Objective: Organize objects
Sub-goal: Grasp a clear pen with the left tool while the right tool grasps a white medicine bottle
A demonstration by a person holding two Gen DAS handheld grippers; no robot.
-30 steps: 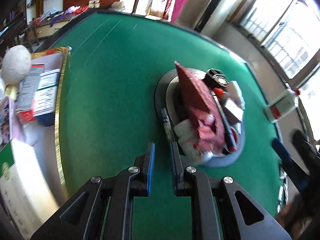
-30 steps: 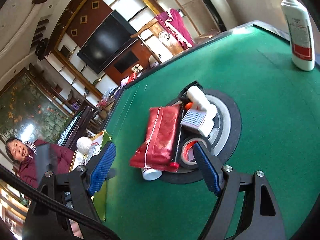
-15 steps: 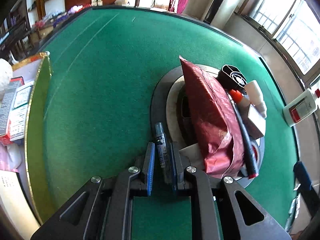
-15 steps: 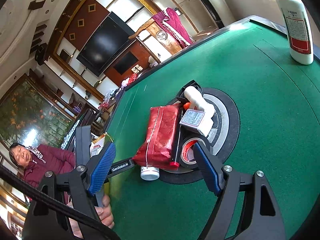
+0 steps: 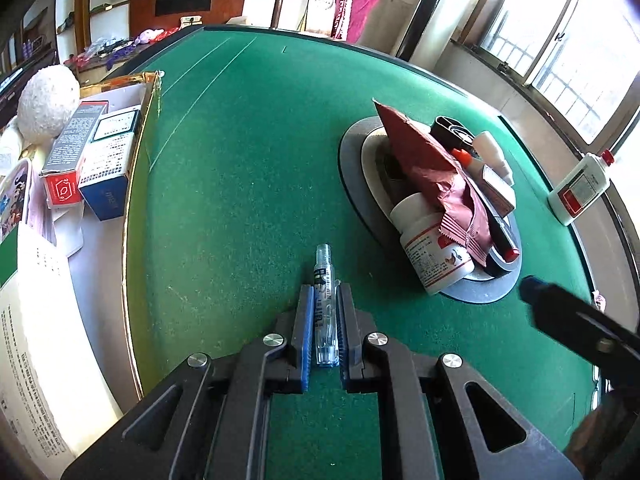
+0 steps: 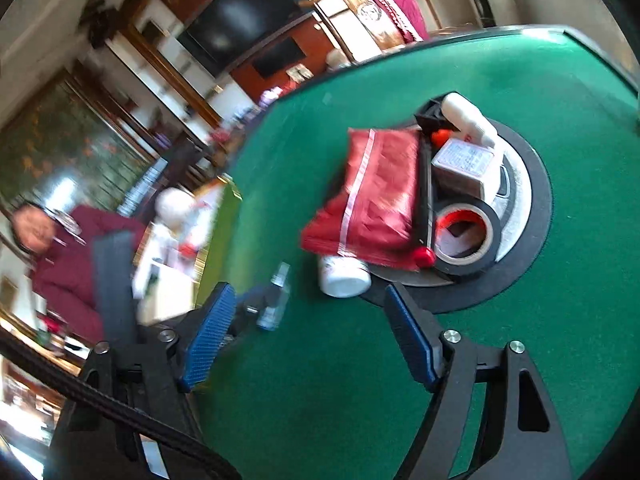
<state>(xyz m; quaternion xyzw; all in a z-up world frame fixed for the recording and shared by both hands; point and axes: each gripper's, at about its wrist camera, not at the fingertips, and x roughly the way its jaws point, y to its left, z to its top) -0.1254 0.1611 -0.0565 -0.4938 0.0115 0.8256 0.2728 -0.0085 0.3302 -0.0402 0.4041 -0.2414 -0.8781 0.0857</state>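
**Kid:** Clear plastic, that thing in the left gripper [image 5: 323,312]... what is it?

**Helper:** Looks like a see-through pen or marker [image 5: 323,300]. The left claw is closed on it, one blue pad [image 5: 307,320] on each side, w/ the tip sticking out past the fingers over the green felt table [image 5: 240,184].

**Kid:** Is it heavy?

**Helper:** Prob. very light. It's hard and stiff, so it won't bend. But it's smooth and round, so I think it could roll or slip. Best hold is around the middle of the barrel, approx. where the pads sit now.

**Kid:** What does it say on it?

**Helper:** Dark print on the barrel, too small to read. Same w/ the white pill bottle [image 5: 434,252] at the near edge of the round tray [image 5: 352,184] on the right: it has a red & white label, but I can't read the words.

**Kid:** And the other claw?

**Helper:** The right gripper [image 6: 308,340] has its fingers spread wide, nothing in it. It hangs near the tray, where a red foil bag [image 6: 372,196], a tape roll [image 6: 466,236], a small box etc. are piled.

**Kid:** Anything far off?

**Helper:** A white bottle w/ red cap [image 5: 580,188] stands far right. Boxes [image 5: 86,156] w/ unreadable print lie on the left.
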